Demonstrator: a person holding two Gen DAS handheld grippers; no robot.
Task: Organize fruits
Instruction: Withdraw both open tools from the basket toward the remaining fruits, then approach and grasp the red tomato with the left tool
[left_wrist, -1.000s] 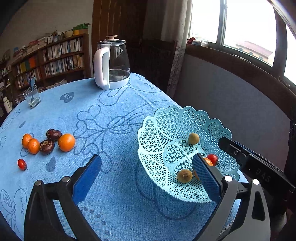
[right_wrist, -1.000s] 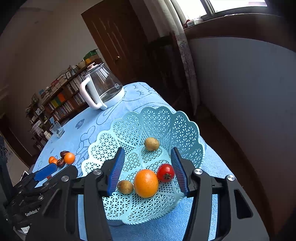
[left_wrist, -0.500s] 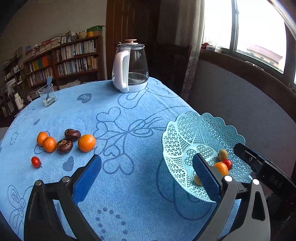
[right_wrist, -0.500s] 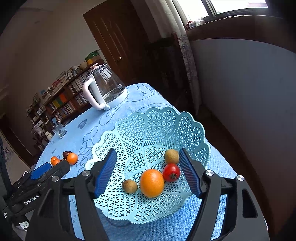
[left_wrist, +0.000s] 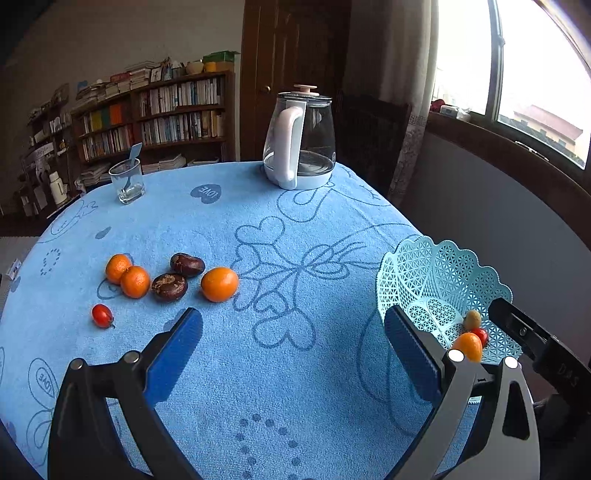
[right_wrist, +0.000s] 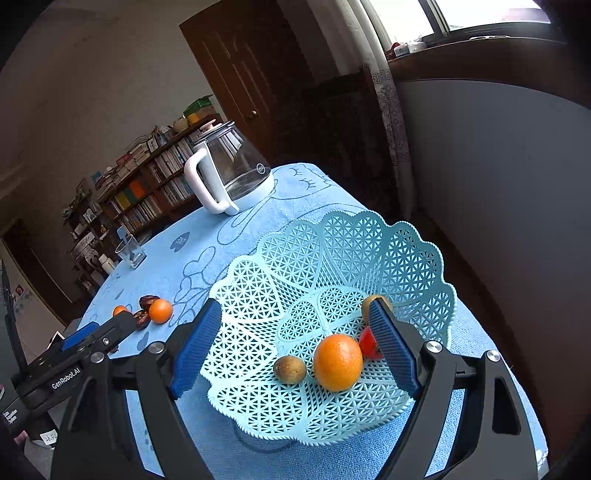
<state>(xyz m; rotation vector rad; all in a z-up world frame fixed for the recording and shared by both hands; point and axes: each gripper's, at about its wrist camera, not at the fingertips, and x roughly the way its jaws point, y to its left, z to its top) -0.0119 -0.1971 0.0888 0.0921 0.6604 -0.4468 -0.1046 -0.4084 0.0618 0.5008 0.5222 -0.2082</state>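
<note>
My right gripper is opening, empty — the orange now lies freed in the basket; left gripper wide open, swinging toward fruit at ten o'clock.

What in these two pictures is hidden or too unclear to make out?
- Right wrist view: the right gripper's blue finger covers part of the tomato and the far kiwi.
- Left wrist view: the basket's near side is behind the left gripper; one kiwi goes unseen.
- The bookshelf titles are too small.
</note>
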